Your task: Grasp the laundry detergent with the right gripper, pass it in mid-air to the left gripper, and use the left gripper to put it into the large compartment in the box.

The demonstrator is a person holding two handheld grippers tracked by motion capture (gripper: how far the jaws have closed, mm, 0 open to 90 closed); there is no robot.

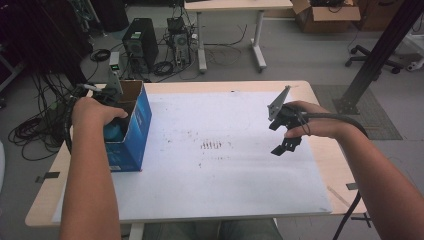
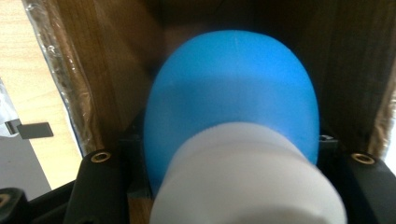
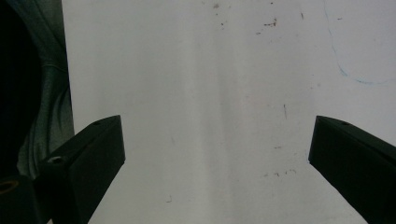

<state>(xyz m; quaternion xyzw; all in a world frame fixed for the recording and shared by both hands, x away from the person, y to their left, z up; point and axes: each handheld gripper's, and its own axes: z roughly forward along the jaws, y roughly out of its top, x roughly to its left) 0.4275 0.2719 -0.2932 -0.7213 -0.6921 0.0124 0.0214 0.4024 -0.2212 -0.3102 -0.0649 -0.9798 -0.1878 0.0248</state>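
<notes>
An open blue cardboard box (image 1: 136, 131) stands on the table's left side. My left gripper (image 1: 112, 125) reaches down into it, under the person's hand. In the left gripper view my left gripper (image 2: 231, 161) is shut on a rounded blue object with a white cylindrical end (image 2: 233, 102), and the box's brown inner walls (image 2: 100, 70) surround it. The blue object (image 1: 114, 132) peeks out inside the box from above. My right gripper (image 1: 280, 136) hovers open over the white sheet (image 1: 220, 170) at the right, and nothing lies between its jaws (image 3: 217, 140).
The white sheet (image 3: 210, 70) carries small dark marks near its middle (image 1: 211, 145). The wooden table edge (image 1: 330, 160) shows beyond the sheet. A computer tower (image 1: 140, 42), cables and another desk (image 1: 235, 6) stand on the floor behind.
</notes>
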